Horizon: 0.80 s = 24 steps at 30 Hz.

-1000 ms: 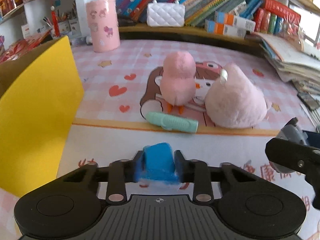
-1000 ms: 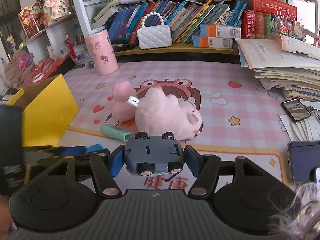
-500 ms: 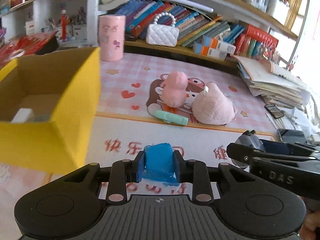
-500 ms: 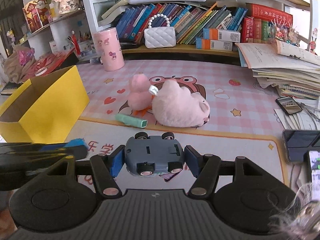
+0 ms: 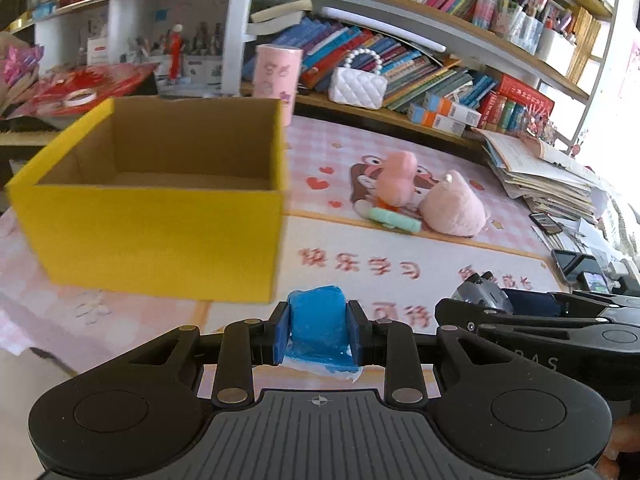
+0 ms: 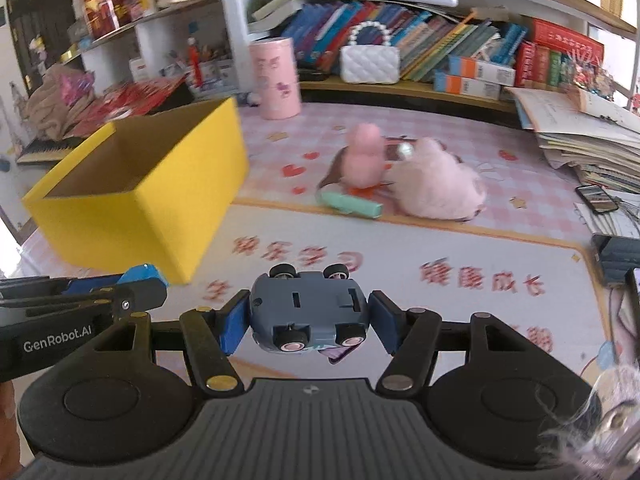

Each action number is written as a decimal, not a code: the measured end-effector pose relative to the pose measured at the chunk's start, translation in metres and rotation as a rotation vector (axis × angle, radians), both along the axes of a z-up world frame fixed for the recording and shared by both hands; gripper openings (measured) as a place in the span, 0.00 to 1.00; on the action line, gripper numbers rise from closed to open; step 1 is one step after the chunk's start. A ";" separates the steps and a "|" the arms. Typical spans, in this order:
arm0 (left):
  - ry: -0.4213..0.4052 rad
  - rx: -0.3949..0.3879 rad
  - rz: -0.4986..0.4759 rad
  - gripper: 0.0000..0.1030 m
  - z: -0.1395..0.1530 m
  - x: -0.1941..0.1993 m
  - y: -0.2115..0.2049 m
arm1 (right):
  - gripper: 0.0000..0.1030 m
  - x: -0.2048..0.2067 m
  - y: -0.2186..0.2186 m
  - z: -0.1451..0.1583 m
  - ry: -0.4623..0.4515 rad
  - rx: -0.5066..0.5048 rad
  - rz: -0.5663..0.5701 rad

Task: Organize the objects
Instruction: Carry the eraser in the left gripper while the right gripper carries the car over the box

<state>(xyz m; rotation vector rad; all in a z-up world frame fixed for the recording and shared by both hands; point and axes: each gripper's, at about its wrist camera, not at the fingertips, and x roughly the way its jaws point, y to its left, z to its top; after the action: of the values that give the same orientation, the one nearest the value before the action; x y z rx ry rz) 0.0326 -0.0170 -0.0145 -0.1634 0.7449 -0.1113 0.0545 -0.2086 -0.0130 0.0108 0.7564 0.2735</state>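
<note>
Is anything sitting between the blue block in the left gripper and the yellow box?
Nothing visible does. The blue block, clamped in the left gripper, faces the yellow box across bare mat, and the box's top is open.

Behind your mat sit a white quilted handbag [image 6: 369,65], leaning books [image 6: 440,46] (many colours) and a paper stack [image 6: 584,136].

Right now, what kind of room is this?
Probably a child's study or playroom at home: packed bookshelves, a pink cartoon desk mat with plush toys, and a stack of workbooks.
</note>
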 end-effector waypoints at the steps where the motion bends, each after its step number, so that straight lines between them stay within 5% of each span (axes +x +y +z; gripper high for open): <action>1: 0.001 -0.004 0.005 0.27 0.000 -0.004 0.007 | 0.59 -0.005 0.008 0.001 0.000 -0.003 0.005; 24: -0.049 0.007 0.043 0.27 0.012 -0.080 0.140 | 0.59 -0.088 0.150 0.008 -0.015 0.010 0.061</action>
<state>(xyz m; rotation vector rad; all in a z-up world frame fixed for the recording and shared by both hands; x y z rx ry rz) -0.0478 0.1227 -0.0021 -0.1698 0.6922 -0.0716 -0.0339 -0.0582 -0.0051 -0.0048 0.7415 0.3347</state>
